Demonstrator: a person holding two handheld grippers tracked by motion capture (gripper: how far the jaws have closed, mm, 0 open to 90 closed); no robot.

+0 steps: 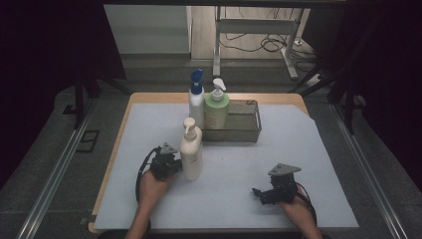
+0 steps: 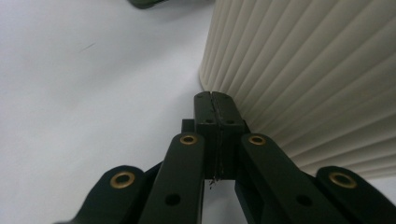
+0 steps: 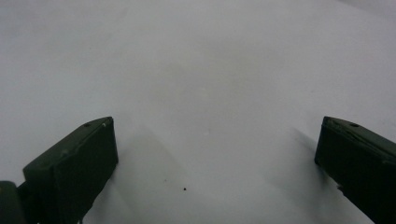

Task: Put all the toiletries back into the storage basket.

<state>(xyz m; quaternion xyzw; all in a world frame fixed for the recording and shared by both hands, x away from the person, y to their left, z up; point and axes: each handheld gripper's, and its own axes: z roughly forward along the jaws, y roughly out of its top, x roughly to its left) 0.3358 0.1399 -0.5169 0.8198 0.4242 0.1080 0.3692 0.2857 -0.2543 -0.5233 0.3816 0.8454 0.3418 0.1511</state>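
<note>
a blue-capped white bottle (image 1: 196,97) and a green pump bottle (image 1: 216,107) stand upright, touching, at the left end of a metal tray (image 1: 246,130) toward the desk's (image 1: 149,97) far edge, on a pale mat (image 1: 298,174).

My table (image 1: 149,97): wooden top, pale sheet (image 1: 234,184) over it. On sheet: cream pump bottle (image 1: 191,152), metal tray (image 1: 249,130), blue-capped bottle (image 1: 196,99) beside tray.

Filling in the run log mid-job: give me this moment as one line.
left gripper: shut, empty, beside cream pump bottle | right gripper: open, empty, over white mat | mesh basket: behind bottle
</note>
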